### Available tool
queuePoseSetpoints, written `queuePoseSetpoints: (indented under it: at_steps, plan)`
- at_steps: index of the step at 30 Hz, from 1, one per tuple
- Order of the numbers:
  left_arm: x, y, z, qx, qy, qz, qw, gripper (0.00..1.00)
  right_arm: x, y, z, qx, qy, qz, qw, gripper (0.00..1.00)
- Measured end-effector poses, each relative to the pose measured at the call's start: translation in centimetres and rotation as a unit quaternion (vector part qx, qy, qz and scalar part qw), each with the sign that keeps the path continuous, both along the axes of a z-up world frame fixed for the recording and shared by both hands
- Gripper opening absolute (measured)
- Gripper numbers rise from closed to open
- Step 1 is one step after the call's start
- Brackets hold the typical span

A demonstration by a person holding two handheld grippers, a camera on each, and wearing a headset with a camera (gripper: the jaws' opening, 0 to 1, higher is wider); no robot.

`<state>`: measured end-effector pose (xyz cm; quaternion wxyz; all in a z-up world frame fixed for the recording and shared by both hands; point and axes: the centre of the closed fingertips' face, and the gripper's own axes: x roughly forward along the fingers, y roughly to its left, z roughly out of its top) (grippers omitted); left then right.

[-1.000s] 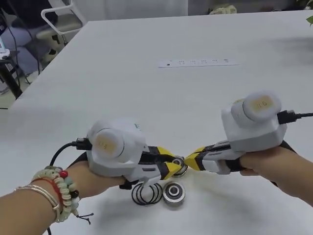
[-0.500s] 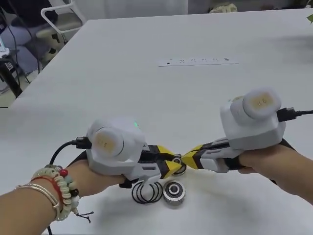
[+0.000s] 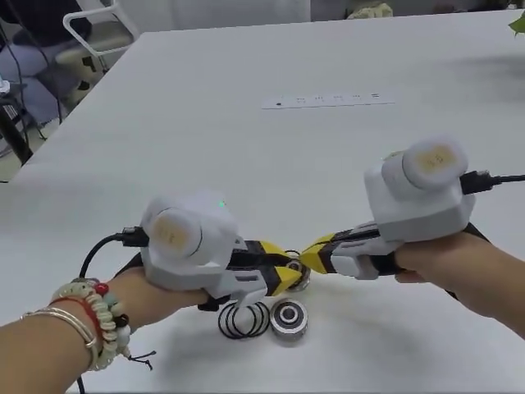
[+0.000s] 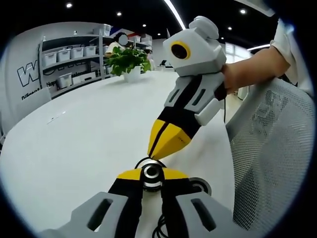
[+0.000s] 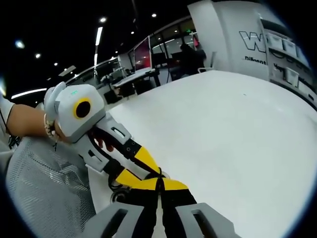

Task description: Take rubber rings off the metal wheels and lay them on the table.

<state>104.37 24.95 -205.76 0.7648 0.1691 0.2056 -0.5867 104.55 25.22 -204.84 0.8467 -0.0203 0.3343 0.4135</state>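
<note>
The left tool point(image 3: 291, 275) clamps a small silver metal wheel point(image 4: 152, 176), and the closed right tool point(image 3: 305, 261) should pull its black rubber ring point(image 4: 141, 162) off straight.

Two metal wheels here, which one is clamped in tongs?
The metal wheel in the left tongs; the other wheel lies flat on the table beside the loose rubber rings.

We see the white counter point(image 3: 246, 156) carrying loose rubber rings point(image 3: 244, 320) beside one metal wheel point(image 3: 289, 319), with a socket strip point(image 3: 328, 100) well apart.

Rings point(image 3: 244, 320) left of wheel point(image 3: 289, 318) on table point(image 3: 246, 164); held wheel point(image 3: 297, 275) behind them; socket strip point(image 3: 328, 100) far behind.
</note>
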Motion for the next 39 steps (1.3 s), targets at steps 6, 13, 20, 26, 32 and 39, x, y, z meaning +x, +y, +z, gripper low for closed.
queuePoseSetpoints:
  at_steps: [6, 13, 20, 26, 32, 39]
  plan:
    - [-0.2, 0.0, 0.0, 0.020, 0.003, -0.013, 0.9997, 0.12, 0.1, -0.3, -0.3, -0.003, 0.009, -0.008, 0.9999, 0.00]
    - [-0.6, 0.1, 0.9, 0.018, 0.008, -0.025, 0.9995, 0.18, 0.0, -0.3, -0.2, -0.002, 0.009, -0.009, 0.9999, 0.00]
    - [-0.7, 0.2, 2.3, 0.007, 0.004, -0.029, 0.9996, 0.29, -0.1, -0.3, 0.0, -0.001, 0.009, -0.011, 0.9999, 0.00]
    - [-1.6, 0.5, 3.0, 0.017, 0.000, -0.051, 0.9985, 0.42, -0.1, -0.3, 0.2, 0.018, 0.020, -0.016, 0.9995, 0.00]
    - [-2.5, 1.7, 4.1, 0.032, 0.009, -0.062, 0.9975, 0.52, -0.2, -0.1, 0.4, 0.023, 0.020, -0.013, 0.9995, 0.00]
    - [-3.8, 2.9, 6.9, 0.026, 0.003, -0.073, 0.9970, 0.65, -0.2, 0.0, 0.6, 0.027, 0.019, -0.009, 0.9994, 0.00]
